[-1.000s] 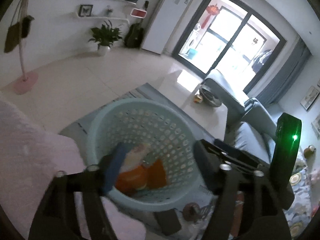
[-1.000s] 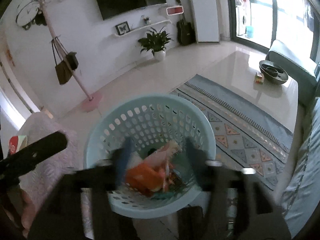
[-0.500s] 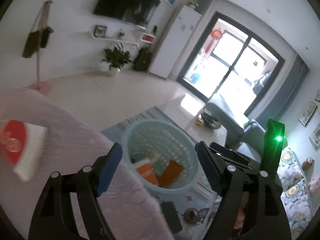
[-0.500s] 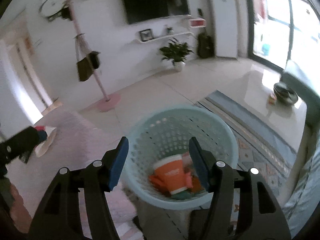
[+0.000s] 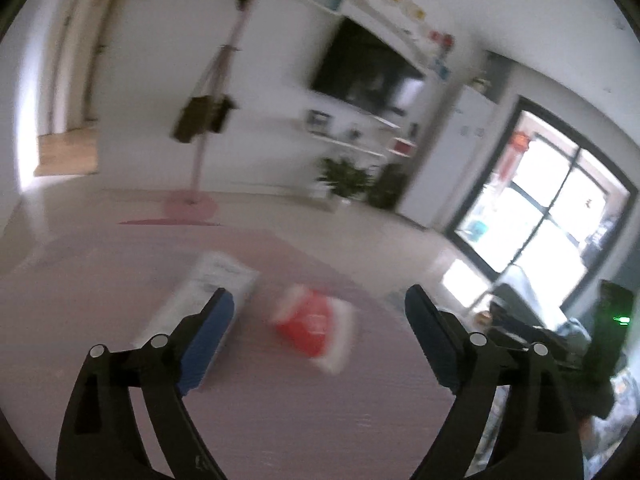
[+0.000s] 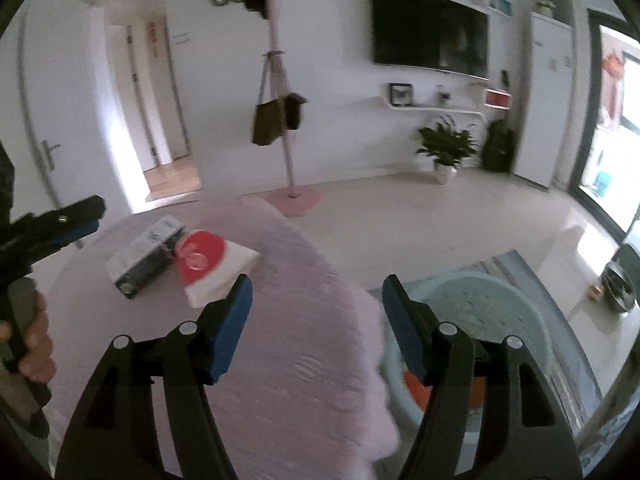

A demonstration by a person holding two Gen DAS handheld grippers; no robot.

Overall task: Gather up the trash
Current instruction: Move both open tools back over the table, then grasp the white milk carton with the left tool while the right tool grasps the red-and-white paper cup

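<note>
Facing the pink-covered surface (image 6: 280,360), we had both claws raised over it, because the remaining trash lay there while the pale blue laundry basket (image 6: 500,300) waited on the floor just beside its edge, low enough to take dropped pieces. Orange scraps already sat in the basket's bottom. On the cover, two items rested touching each other: a long white and dark carton (image 6: 146,258) and, nearer us, a red-and-white packet (image 6: 212,266). Our left gripper (image 5: 320,320) pointed at that packet, its jaws spread wide and having just been opening, with nothing between the pads; we judged it was being readied to straddle the packet. Our right gripper (image 6: 316,304) hung over the cover's edge, its jaws also parted and widening, likewise holding nothing.
</note>
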